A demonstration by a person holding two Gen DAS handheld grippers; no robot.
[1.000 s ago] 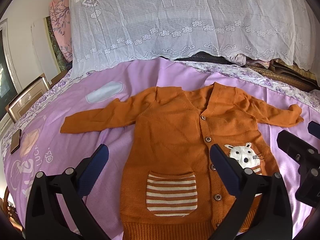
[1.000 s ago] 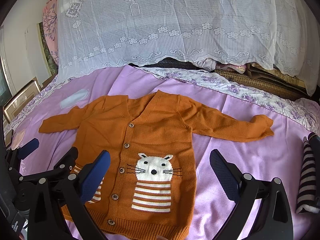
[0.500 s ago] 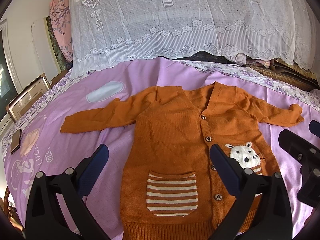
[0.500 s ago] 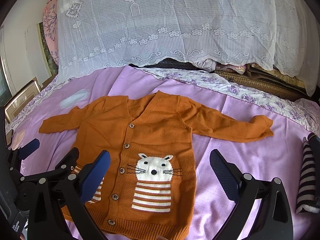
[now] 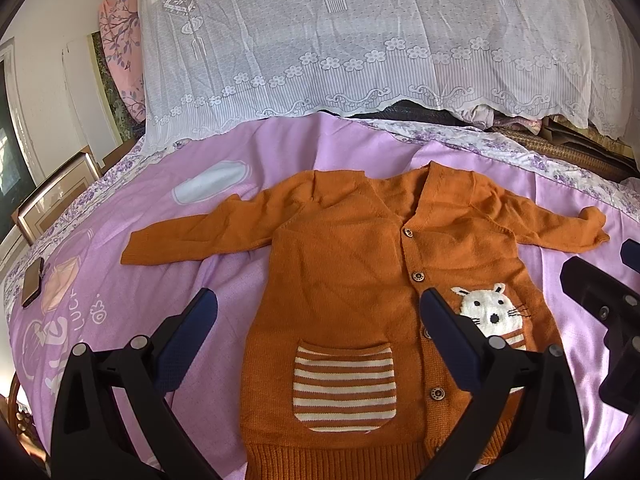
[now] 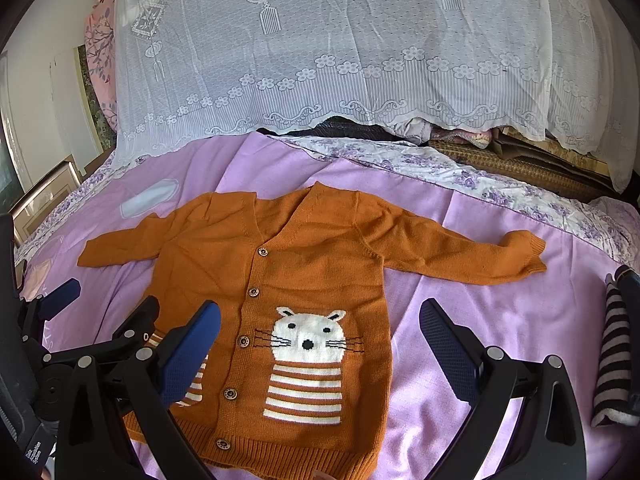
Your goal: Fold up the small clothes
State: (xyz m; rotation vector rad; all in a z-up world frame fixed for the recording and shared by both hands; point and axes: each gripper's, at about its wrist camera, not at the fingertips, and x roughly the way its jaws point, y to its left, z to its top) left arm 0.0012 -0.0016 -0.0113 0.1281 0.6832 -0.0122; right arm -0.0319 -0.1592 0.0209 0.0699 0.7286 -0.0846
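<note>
The cardigan (image 5: 360, 272) lies flat and buttoned on the bed (image 5: 140, 288), sleeves spread, so no fold is made yet, while the left gripper (image 5: 318, 332) and right gripper (image 6: 320, 336) hover over its hem, both wide apart and empty.

The left tongs (image 5: 318, 330) hide part of the cardigan's (image 5: 348, 264) hem.

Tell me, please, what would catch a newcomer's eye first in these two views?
The orange cardigan stands out first: it lies spread flat, buttoned, sleeves out to both sides, in the middle of the pink bedsheet, with a white cat face knitted on its front. Behind it hangs a white lace cover. Both tongs, left and right, are open above the lower part of the cardigan.
</note>
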